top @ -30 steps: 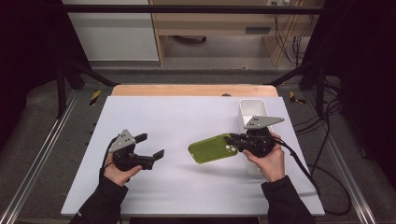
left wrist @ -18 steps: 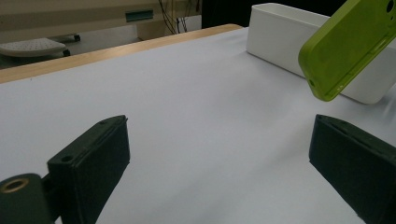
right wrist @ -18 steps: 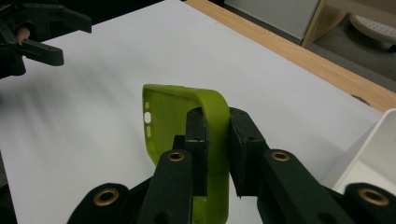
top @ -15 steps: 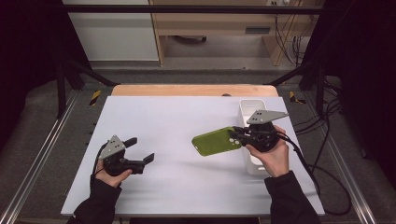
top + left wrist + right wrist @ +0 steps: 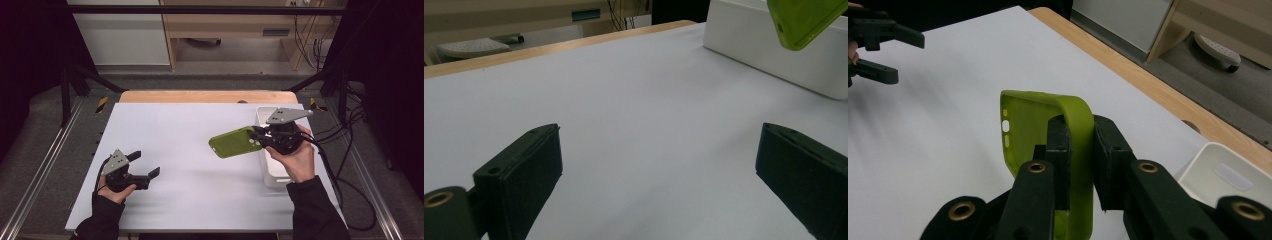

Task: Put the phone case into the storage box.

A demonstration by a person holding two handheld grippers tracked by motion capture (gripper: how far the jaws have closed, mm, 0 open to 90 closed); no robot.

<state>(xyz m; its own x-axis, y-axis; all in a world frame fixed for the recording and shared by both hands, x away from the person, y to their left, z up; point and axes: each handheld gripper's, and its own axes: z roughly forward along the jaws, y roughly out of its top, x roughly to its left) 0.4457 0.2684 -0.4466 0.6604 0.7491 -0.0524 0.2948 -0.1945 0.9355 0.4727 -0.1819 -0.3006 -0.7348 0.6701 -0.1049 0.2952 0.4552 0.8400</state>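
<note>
A lime-green soft phone case (image 5: pixel 234 142) hangs above the white table sheet, right of centre. My right gripper (image 5: pixel 256 136) is shut on its right end, beside the white bin (image 5: pixel 272 172). In the right gripper view the two pads pinch the case's curved wall (image 5: pixel 1048 112), hollow side to the left. My left gripper (image 5: pixel 146 163) sits low at the front left, open with nothing between its fingers. In the left gripper view the jaws stand wide over bare sheet, and a corner of the case (image 5: pixel 806 20) shows at the top right above the bin (image 5: pixel 764 45).
The white bin stands along the table's right edge, under my right hand. A wooden strip (image 5: pixel 200 96) borders the sheet's far edge. Metal frame rails (image 5: pixel 45 170) run along both sides, and cables (image 5: pixel 350 190) trail off at the right.
My right gripper has lifted the green case higher and a little toward the bin. My left gripper has drawn back toward the front left and sunk closer to the sheet.
</note>
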